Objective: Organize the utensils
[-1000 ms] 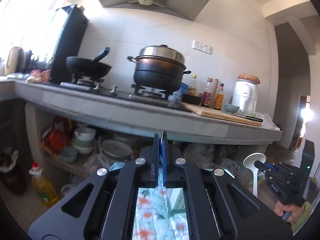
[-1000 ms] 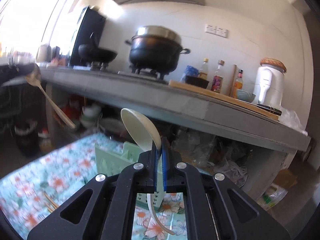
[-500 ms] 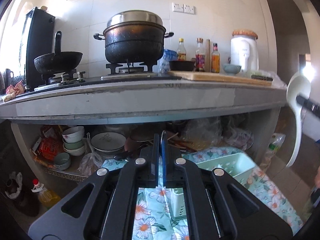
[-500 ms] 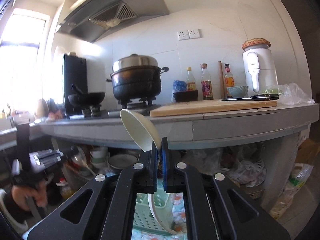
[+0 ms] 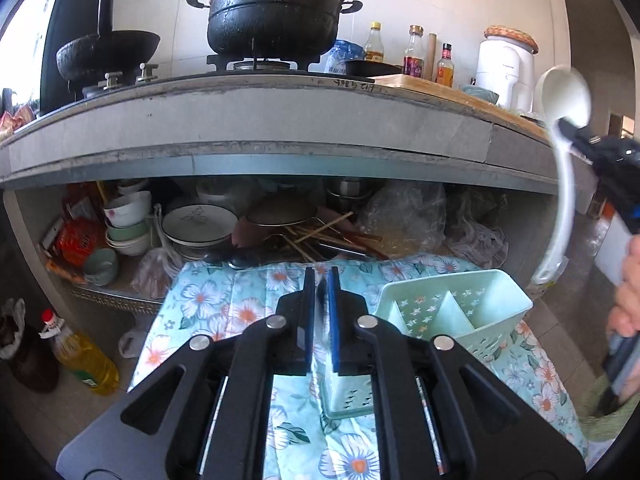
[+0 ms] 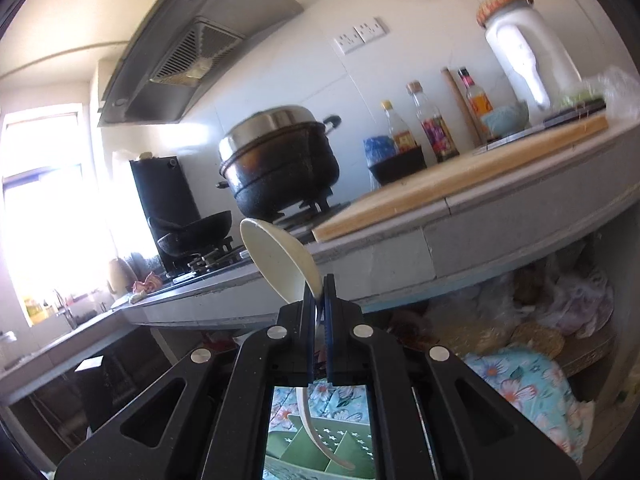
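Note:
A pale green divided caddy [image 5: 460, 300] stands on a floral cloth [image 5: 224, 304], with its compartments showing nothing inside. My left gripper [image 5: 320, 276] hovers just left of the caddy, pointing down toward the cloth. Its jaws are opening, a narrow gap shows, and nothing is between them. At the right edge my right gripper [image 5: 568, 128] is shut on a white ladle [image 5: 564, 92], bowl up and handle hanging down above the caddy's right side. In the right wrist view the ladle [image 6: 276, 256] sits between the pads of that gripper [image 6: 319, 284], above the caddy [image 6: 320, 448].
A concrete counter [image 5: 280, 120] runs behind, carrying a black pot [image 5: 276, 12], a wok [image 5: 108, 52], bottles and a cutting board [image 6: 460, 180]. The shelf under it holds bowls [image 5: 128, 220], plates and chopsticks. An oil bottle [image 5: 84, 360] stands on the floor at the left.
The left gripper has dipped and come closer to the cloth and caddy, and its jaws have parted slightly. The right gripper has rolled, with the ladle still in it.

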`<state>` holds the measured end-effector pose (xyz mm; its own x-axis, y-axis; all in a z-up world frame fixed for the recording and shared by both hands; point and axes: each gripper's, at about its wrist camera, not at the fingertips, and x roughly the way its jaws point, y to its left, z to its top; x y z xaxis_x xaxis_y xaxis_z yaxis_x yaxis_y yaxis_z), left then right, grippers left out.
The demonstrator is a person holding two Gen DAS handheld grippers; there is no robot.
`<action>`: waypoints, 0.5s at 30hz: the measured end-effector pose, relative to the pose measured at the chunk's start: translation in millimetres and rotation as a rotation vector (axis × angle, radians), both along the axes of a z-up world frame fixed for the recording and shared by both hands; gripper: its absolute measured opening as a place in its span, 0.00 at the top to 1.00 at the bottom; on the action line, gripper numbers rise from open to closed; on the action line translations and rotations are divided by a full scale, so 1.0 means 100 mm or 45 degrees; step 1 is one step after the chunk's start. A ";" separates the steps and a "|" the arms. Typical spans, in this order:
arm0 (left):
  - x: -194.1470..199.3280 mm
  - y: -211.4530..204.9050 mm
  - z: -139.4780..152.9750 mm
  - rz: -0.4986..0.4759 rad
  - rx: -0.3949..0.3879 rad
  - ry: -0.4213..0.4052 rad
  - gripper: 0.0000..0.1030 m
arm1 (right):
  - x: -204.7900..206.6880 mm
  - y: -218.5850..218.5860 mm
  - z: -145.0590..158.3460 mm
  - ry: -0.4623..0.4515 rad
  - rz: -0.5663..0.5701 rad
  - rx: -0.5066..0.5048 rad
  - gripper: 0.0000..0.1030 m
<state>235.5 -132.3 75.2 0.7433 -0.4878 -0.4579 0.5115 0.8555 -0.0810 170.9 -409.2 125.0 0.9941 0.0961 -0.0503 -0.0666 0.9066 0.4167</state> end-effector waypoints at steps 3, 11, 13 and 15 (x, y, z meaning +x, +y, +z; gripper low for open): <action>-0.02 0.02 0.00 -0.002 -0.009 -0.013 0.88 | 0.19 -0.05 -0.17 0.040 0.019 0.058 0.96; -0.11 0.19 0.10 0.013 -0.095 -0.040 0.77 | 0.40 -0.08 -0.59 0.117 0.025 0.116 0.96; -0.14 0.25 0.12 0.013 -0.118 -0.033 0.75 | 0.42 -0.06 -0.69 0.145 0.013 0.108 0.96; -0.18 0.31 0.14 0.012 -0.120 -0.035 0.74 | 0.43 -0.02 -0.77 0.172 0.014 0.092 0.96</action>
<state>217.1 -100.9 89.3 0.7597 -0.5207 -0.3895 0.5068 0.8494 -0.1472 213.9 -411.4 47.7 0.9776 0.1155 -0.1762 -0.0154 0.8733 0.4870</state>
